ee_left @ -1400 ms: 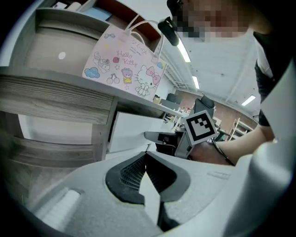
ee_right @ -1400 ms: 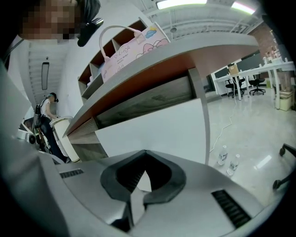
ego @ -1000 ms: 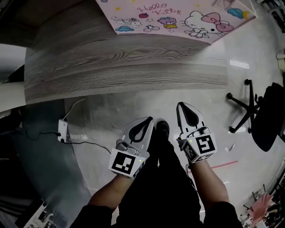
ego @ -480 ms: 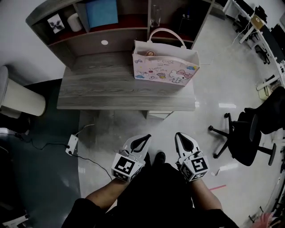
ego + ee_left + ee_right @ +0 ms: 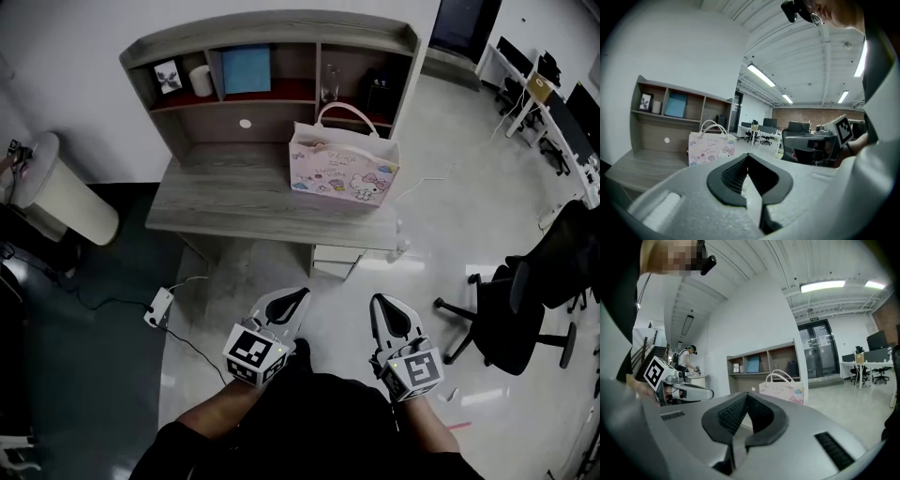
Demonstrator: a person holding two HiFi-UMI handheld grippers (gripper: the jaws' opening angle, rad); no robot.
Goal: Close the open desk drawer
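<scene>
A grey wooden desk (image 5: 234, 211) with a shelf hutch stands ahead of me in the head view. Under its right end a white drawer unit (image 5: 336, 261) juts out past the desk's front edge. Both grippers hang low in front of the person's body, well short of the desk. My left gripper (image 5: 298, 294) is shut with nothing held, its dark pads (image 5: 736, 176) pressed together. My right gripper (image 5: 380, 302) is shut and empty too, pads (image 5: 736, 413) touching. Each gripper view shows the other gripper beside it and the desk far off.
A pink cartoon-print bag (image 5: 342, 169) stands on the desk's right part. A black office chair (image 5: 525, 300) is at the right, a white cylindrical bin (image 5: 56, 202) at the left. A power strip (image 5: 157, 307) with cables lies on the floor left of me.
The view has drawn back and lifted: the desk now looks farther and smaller, hutch and drawer unit are in sight. Both grippers stay shut, side by side.
</scene>
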